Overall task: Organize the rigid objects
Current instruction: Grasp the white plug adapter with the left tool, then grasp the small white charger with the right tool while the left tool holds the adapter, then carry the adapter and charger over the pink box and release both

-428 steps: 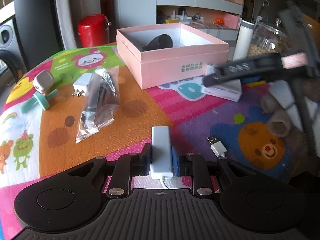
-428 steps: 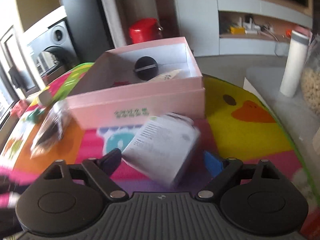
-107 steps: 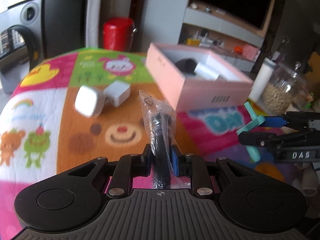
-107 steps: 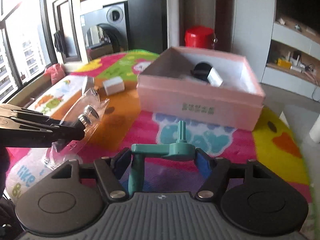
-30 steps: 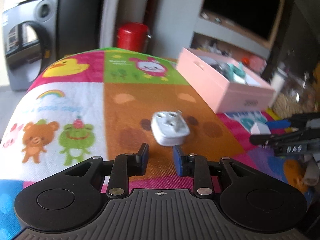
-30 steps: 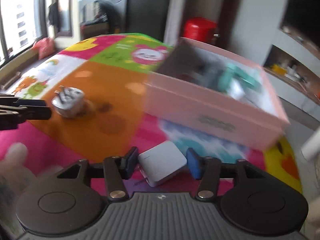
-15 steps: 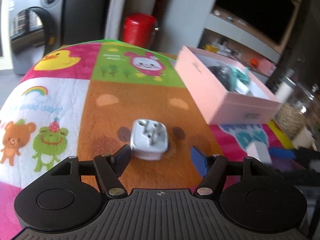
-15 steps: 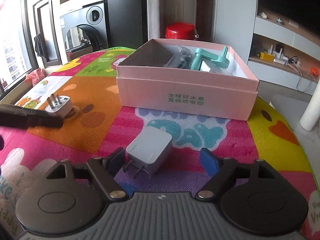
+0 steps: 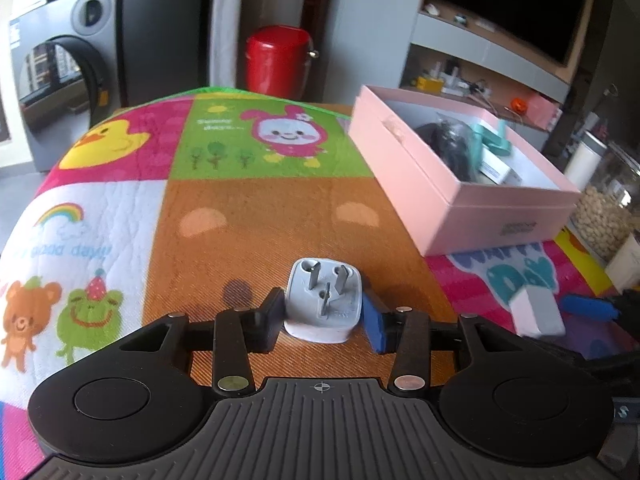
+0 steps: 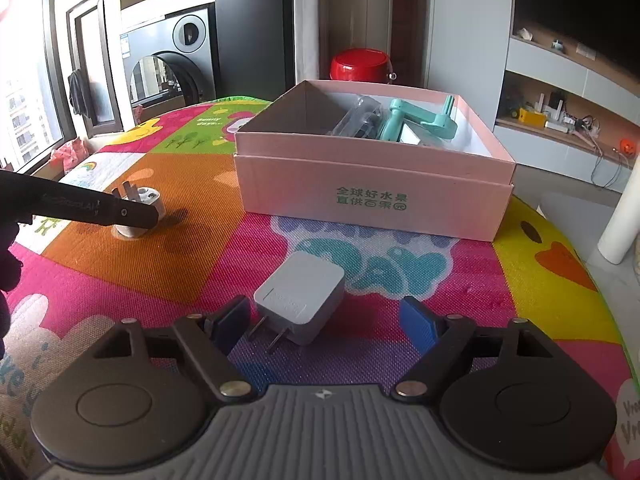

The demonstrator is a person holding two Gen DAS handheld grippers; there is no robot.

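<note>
A white three-pin plug adapter (image 9: 323, 304) stands pins-up on the orange patch of the play mat, and my left gripper (image 9: 322, 316) has its fingers against both of its sides; it also shows in the right wrist view (image 10: 140, 208). A grey-white two-pin charger (image 10: 301, 303) lies on the mat between the wide-open fingers of my right gripper (image 10: 326, 322), touching neither; it also shows in the left wrist view (image 9: 538, 312). The open pink box (image 10: 372, 196) holds a teal holder (image 10: 416, 122), a clear bag and a white box.
The colourful play mat (image 9: 248, 208) covers a round table. A red canister (image 9: 278, 62) stands behind it. A jar of nuts (image 9: 604, 216) and a white bottle (image 10: 620, 216) stand to the right. A washing machine (image 9: 64, 68) is at the left.
My left gripper moved up to the plug adapter and its fingers closed in onto its sides. My right gripper stays open around the charger, which lies on the mat.
</note>
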